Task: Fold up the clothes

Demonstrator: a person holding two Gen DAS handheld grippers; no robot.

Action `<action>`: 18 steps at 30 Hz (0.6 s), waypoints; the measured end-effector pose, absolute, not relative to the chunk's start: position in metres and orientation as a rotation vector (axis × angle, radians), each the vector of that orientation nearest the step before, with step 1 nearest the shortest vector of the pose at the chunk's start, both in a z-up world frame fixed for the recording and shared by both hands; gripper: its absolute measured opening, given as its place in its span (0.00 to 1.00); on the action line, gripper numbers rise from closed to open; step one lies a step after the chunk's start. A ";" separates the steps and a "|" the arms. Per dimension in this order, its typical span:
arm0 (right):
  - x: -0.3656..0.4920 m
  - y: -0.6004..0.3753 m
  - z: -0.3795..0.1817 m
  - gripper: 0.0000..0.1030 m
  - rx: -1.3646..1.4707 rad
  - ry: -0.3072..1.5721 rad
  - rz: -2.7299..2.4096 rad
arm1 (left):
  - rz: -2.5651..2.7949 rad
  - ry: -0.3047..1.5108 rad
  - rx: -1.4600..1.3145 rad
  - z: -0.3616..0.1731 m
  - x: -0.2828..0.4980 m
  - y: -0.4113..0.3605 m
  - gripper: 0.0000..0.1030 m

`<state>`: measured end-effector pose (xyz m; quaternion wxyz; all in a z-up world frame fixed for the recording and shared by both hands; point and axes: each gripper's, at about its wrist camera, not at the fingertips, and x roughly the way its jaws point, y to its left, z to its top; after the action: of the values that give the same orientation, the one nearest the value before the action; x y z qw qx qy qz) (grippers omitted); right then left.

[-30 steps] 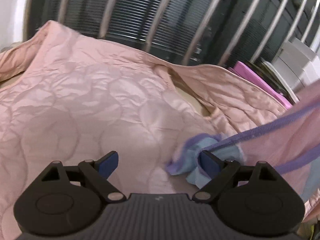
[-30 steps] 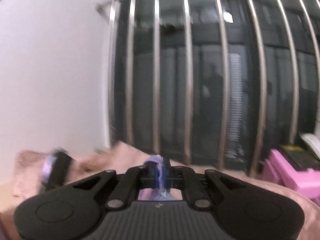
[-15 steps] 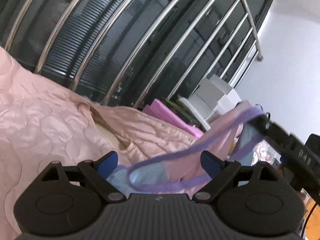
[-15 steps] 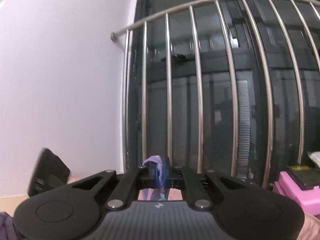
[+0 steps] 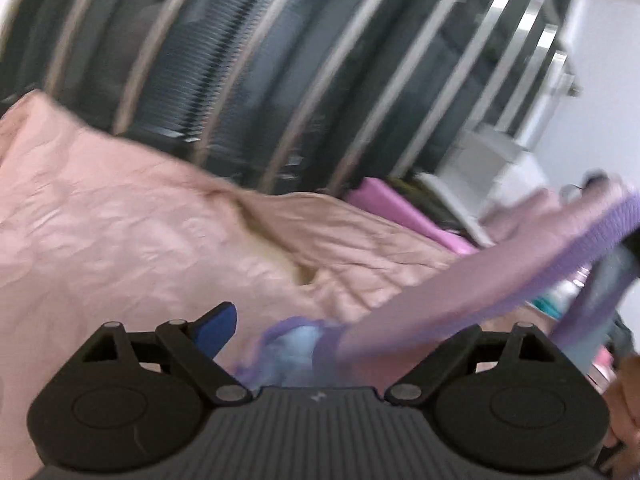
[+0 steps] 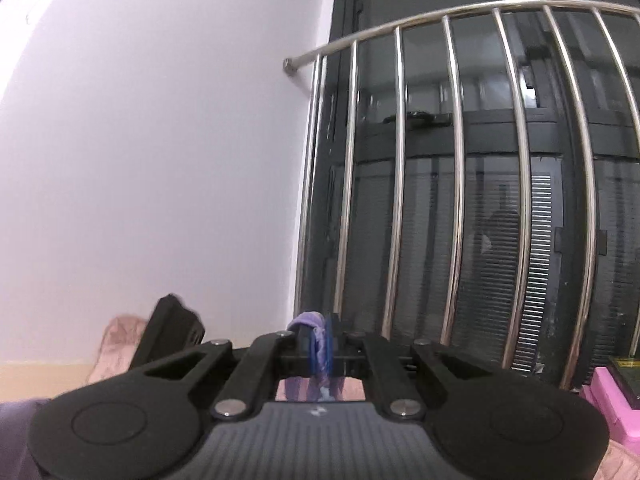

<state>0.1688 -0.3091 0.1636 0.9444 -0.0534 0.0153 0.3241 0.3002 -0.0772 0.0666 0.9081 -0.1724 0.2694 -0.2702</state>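
Your left gripper [image 5: 320,328] is spread wide, its blue left pad [image 5: 214,326] bare and the right one hidden behind cloth. Between the jaws, just past the gripper body, a bunch of the garment [image 5: 296,346] sits in pale blue and purple; whether it touches either pad you cannot tell, as the view is blurred. From that bunch the garment runs taut toward 2 o'clock, pink with a purple trim [image 5: 592,248], rising off the pink quilt [image 5: 120,216] that spreads from 9 to 1 o'clock beneath it. Beyond the quilt, at 2 o'clock, lies a magenta box [image 5: 384,204], and across 10 to 1 o'clock stand steel bars [image 5: 316,92] against dark glass.

Your right gripper [image 6: 319,350] is pressed together, pinching a purple edge of the garment [image 6: 310,320], which pokes up at 12 o'clock and hangs below the pads. At 10 o'clock a black device [image 6: 172,332] shows near the quilt. Farther off, the bars fill 12 to 3 o'clock, with a white wall [image 6: 160,160] at 10
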 end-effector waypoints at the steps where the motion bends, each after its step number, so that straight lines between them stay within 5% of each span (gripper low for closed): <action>1: 0.172 -0.308 0.162 0.05 -0.116 0.043 0.633 | -0.531 0.561 -0.361 0.066 0.302 -0.072 0.87; 18: 0.209 -0.322 0.146 0.05 -0.043 0.199 0.229 | -0.482 0.596 -0.379 0.071 0.308 -0.058 0.87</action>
<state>0.2092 -0.3223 0.1461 0.9883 -0.0216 0.0992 0.1141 0.3077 -0.0579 0.0711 0.9099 -0.1840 0.2890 -0.2339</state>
